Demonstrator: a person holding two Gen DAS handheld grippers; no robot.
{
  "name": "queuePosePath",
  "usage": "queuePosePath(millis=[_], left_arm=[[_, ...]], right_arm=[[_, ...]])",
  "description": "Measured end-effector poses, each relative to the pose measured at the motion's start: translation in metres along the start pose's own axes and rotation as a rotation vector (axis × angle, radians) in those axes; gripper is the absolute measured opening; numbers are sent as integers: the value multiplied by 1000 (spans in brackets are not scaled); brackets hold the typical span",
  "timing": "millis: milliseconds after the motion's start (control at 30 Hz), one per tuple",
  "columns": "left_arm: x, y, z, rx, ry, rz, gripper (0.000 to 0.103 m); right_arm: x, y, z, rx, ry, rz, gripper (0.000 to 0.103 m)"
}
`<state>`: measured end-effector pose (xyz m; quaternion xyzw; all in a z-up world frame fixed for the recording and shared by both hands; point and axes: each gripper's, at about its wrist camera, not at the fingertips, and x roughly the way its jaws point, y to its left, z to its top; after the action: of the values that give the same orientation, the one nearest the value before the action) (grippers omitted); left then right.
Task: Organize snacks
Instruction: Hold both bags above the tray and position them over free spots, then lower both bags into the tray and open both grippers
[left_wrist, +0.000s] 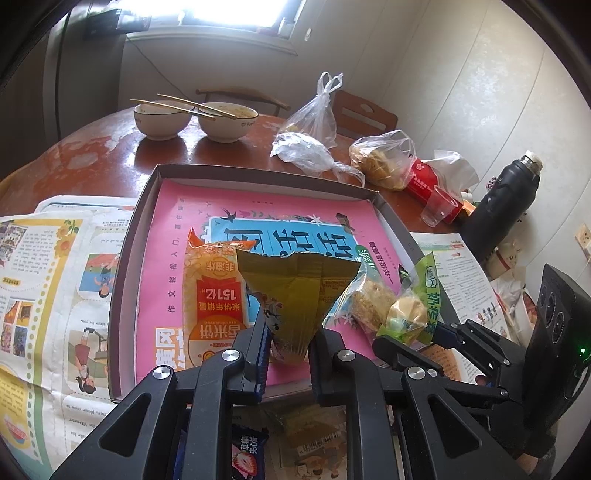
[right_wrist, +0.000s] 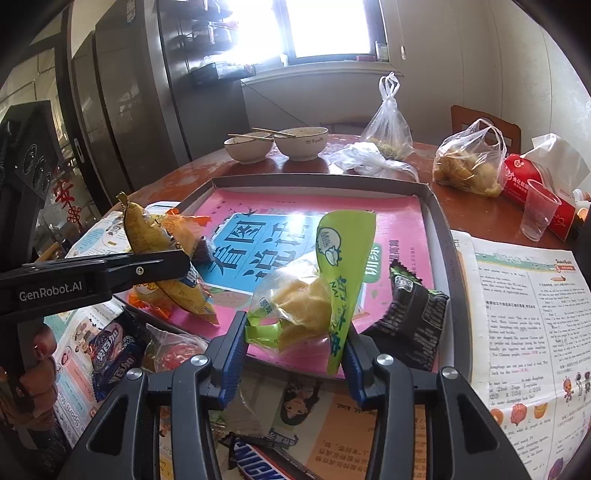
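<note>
An olive-yellow snack packet (left_wrist: 295, 295), crinkled foil with its torn top flaring upward, sits low in the centre of the left wrist view, pinched at its narrow end by the left gripper (left_wrist: 288, 350) above the near edge of the shallow tray (left_wrist: 133, 229). The right gripper (right_wrist: 295, 350) is closed on a green-and-clear milk pastry packet (right_wrist: 310, 295), centre of its frame, also over the tray's pink liner. Both snacks seem mid-delivery; the next move likely calls for lowering each beside the orange rice-cracker bag (left_wrist: 214, 291) and black packet (right_wrist: 413, 317), then releasing.
</note>
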<state>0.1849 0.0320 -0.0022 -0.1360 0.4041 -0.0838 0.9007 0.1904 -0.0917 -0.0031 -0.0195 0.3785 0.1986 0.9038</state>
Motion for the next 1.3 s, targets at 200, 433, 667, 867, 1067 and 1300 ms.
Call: queuePosePath(millis=[200, 433, 667, 867, 1067, 1300], left_arm=[[1, 0, 0, -1, 1, 0, 18], [2, -1, -1, 0, 3, 2, 18], [2, -1, -1, 2, 5, 3, 18], [3, -1, 0, 6, 8, 4, 19], [3, -3, 0, 8, 12, -3, 21], [4, -4, 0, 10, 20, -6, 25]], right_arm=[[2, -6, 0, 36, -9, -39, 48], [2, -10, 0, 26, 3, -72, 50], [-1, -11, 0, 18, 12, -72, 52], [-6, -9, 2, 10, 3, -72, 58], [-10, -10, 3, 13, -1, -66, 58], [-12, -9, 4, 9, -3, -62, 58]])
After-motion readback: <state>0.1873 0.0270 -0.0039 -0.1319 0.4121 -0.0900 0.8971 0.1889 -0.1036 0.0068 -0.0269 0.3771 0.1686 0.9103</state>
